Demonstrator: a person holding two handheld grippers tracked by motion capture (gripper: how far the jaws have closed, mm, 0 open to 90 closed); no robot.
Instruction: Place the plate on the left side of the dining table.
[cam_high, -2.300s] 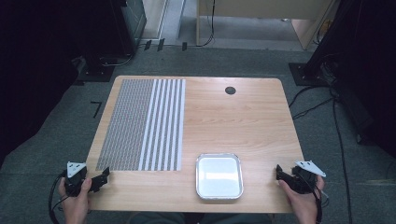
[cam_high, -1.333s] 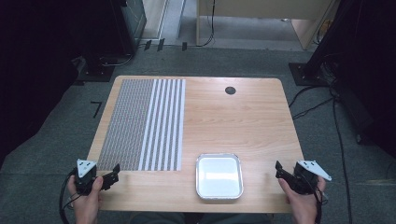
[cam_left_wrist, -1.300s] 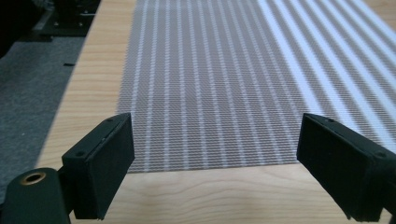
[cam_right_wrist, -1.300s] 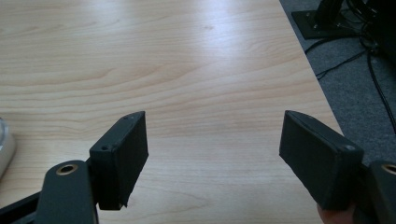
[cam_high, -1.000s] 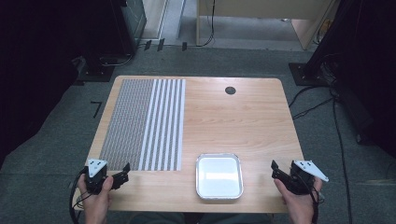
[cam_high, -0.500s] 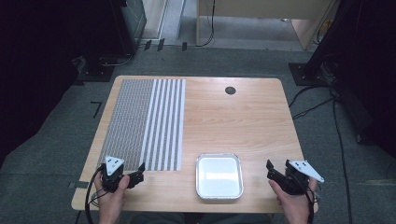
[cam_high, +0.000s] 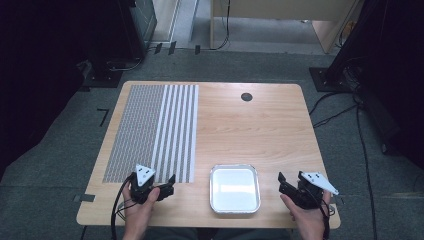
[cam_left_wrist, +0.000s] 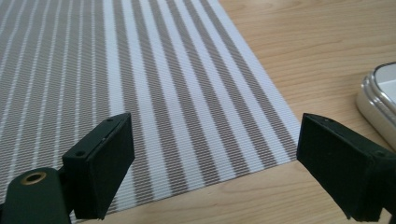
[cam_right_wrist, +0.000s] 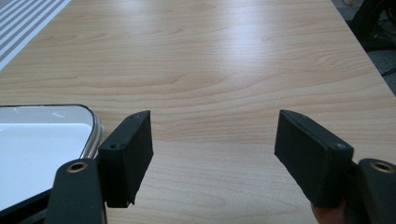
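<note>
table (cam_high: 260, 125) of light wood fills the middle of the high view, and on it there are three things: one striped mat (cam_high: 155, 130), one metal tray (cam_high: 234, 188) and one small black round disc (cam_high: 246, 97). the mat lies flat on the left half, with fine stripes on its left part and wider white stripes on its right part. the tray is near the front edge, about in the middle, and it is empty and white inside. the disc sits far back, well apart from the tray. two grippers are seen, one in each hand. the left gripper (cam_high: 167, 186) is at the front right corner of the mat, between the mat and the tray, its jaws spread apart and holding nothing. the right gripper (cam_high: 283, 183) is just right of the tray, near the front edge, also with jaws apart and nothing between them. each gripper carries one grey three-cornered plate on top.

in the left gripper view, the two black jaws stand wide apart over the near corner of the mat (cam_left_wrist: 140, 93). the rim of the tray (cam_left_wrist: 378, 102) shows at the right edge, apart from the mat.

in the right gripper view, the two jaws are also wide apart above bare wood. the tray (cam_right_wrist: 42, 140) lies just beside the left jaw, and one corner of the mat (cam_right_wrist: 28, 18) is seen far at the top left.
</note>
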